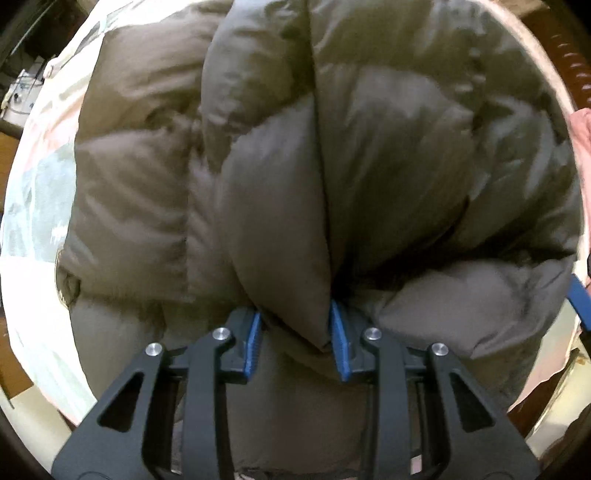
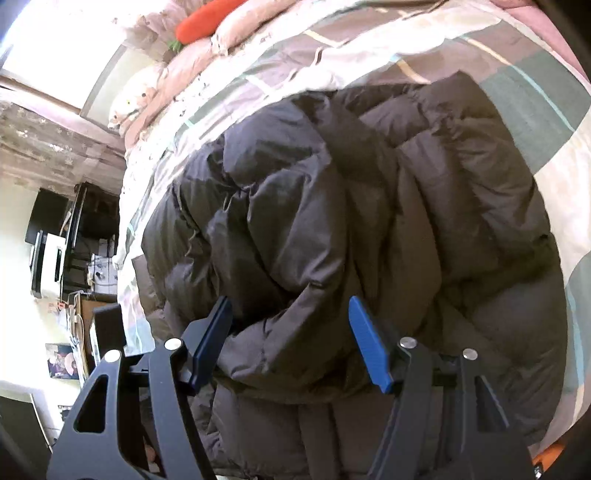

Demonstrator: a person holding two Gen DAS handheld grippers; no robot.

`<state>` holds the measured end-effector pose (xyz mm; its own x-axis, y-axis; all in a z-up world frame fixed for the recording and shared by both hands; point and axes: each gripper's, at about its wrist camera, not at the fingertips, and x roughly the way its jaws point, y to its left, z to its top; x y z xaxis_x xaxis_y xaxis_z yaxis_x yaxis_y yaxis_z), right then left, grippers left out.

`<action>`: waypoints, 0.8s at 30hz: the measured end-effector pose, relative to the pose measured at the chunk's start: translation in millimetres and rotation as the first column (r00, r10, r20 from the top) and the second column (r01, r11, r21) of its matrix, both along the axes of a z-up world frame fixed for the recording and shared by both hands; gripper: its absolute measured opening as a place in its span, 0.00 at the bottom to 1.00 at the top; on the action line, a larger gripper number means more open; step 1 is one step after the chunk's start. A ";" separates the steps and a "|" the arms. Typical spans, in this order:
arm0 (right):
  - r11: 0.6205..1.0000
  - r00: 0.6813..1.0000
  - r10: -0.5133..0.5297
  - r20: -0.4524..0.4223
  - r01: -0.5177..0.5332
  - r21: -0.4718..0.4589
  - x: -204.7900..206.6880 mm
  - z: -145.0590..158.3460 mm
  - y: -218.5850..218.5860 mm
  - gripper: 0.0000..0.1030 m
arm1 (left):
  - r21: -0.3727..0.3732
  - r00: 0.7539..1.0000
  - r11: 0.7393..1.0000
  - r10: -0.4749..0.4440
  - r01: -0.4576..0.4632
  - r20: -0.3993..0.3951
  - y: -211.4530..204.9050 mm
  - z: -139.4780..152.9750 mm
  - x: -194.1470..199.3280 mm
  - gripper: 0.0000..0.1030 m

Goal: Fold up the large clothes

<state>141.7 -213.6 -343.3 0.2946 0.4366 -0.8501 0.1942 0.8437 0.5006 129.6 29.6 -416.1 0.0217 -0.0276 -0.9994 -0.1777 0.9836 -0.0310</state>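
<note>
A large dark grey-brown puffer jacket lies bunched on a patchwork bedspread. My left gripper is shut on a thick fold of the jacket, its blue pads pressing on both sides of the padded edge. In the right wrist view the jacket fills the centre. My right gripper is open, its blue pads wide apart over a puffy fold near the jacket's near edge, not clamping it.
The bedspread stretches away to pink pillows and an orange carrot-shaped cushion at the bed's head. Dark furniture and clutter stand on the floor left of the bed. The other gripper's blue pad shows at the right edge.
</note>
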 end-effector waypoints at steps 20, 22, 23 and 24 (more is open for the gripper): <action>0.990 0.952 0.039 0.303 0.004 -0.142 83.9 45.5 28.4 0.58 | 0.201 0.934 0.979 -0.094 0.024 0.345 -4.0 108.3 86.8 0.69; 0.985 0.962 0.058 0.268 -0.011 -0.172 96.4 30.2 33.7 0.52 | 0.193 0.936 0.980 -0.108 0.043 0.336 -11.9 93.8 98.1 0.50; 0.982 0.970 0.065 0.235 -0.020 -0.187 103.2 18.0 36.1 0.49 | 0.188 0.939 0.981 -0.115 0.055 0.324 -12.0 86.1 104.2 0.45; 0.978 0.974 0.073 0.214 -0.027 -0.209 106.9 8.8 37.6 0.44 | 0.194 0.942 0.979 -0.124 0.065 0.312 -14.2 78.0 107.7 0.41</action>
